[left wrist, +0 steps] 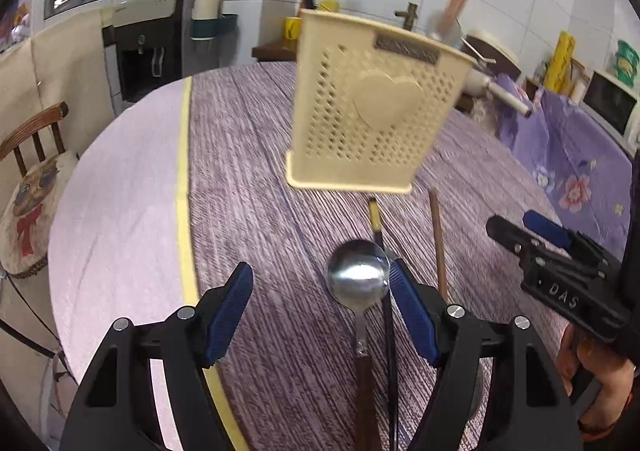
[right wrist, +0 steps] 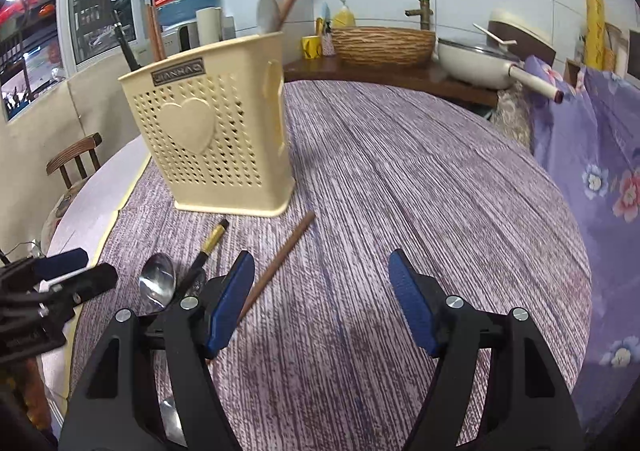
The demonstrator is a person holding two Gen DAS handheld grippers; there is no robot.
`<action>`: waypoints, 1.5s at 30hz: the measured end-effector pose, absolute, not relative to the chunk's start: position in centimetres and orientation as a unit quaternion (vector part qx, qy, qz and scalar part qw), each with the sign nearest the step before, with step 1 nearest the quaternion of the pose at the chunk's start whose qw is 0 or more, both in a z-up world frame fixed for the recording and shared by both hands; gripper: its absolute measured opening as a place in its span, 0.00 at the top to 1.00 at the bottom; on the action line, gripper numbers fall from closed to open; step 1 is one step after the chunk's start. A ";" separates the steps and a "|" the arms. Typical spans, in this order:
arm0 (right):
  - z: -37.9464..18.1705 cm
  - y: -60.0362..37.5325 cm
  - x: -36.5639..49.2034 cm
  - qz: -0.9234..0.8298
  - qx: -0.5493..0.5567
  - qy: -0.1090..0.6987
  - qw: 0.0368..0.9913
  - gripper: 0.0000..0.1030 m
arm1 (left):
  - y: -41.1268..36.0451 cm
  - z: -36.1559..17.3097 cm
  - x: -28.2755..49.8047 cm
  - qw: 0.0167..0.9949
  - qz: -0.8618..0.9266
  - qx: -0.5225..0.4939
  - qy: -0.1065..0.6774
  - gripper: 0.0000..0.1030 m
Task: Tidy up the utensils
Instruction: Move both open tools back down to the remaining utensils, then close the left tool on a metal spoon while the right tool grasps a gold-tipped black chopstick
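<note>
With both claws spread and gripping nothing, I note the left claw (left wrist: 322, 283) has the spoon (left wrist: 358, 277) lying between its pads; the right claw (right wrist: 320, 275) has bare tabletop (right wrist: 400, 179) ahead, a brown chopstick (right wrist: 276, 263) beside its left pad, the cream holder (right wrist: 212, 139) beyond.

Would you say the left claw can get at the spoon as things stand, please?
Probably yes. The left claw is open, with the spoon bowl already lying between its pads and nothing on top of it. The black chopstick runs close along the spoon's right side and might get caught too.
</note>
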State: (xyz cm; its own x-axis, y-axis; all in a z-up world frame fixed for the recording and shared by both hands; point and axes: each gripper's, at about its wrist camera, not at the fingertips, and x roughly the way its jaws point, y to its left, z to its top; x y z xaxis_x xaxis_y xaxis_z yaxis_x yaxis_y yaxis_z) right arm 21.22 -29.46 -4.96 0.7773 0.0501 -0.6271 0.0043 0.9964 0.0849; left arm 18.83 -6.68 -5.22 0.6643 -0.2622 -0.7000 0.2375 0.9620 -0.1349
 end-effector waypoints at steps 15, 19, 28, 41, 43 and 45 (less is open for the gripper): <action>-5.7 -30.6 20.8 0.017 0.063 0.343 0.937 0.32 | -10.1 -8.0 20.5 0.894 -0.144 0.020 0.424 0.42; -5.7 -30.4 20.8 0.017 0.062 0.346 0.936 0.32 | -10.1 -7.9 20.8 0.895 -0.142 0.016 0.423 0.54; -6.2 -29.4 22.6 0.030 0.079 0.380 0.921 0.36 | -8.9 -7.5 20.7 0.895 -0.140 -0.006 0.423 0.55; -6.5 -23.1 25.9 0.090 0.067 0.413 0.904 0.54 | -4.4 -6.8 21.3 0.905 -0.097 -0.041 0.412 0.55; -6.8 -21.9 26.7 0.101 0.059 0.425 0.898 0.59 | -3.8 -6.9 21.4 0.905 -0.089 -0.044 0.413 0.55; -7.0 -20.8 27.4 0.100 0.042 0.434 0.894 0.62 | -3.4 -7.1 21.4 0.905 -0.085 -0.049 0.415 0.55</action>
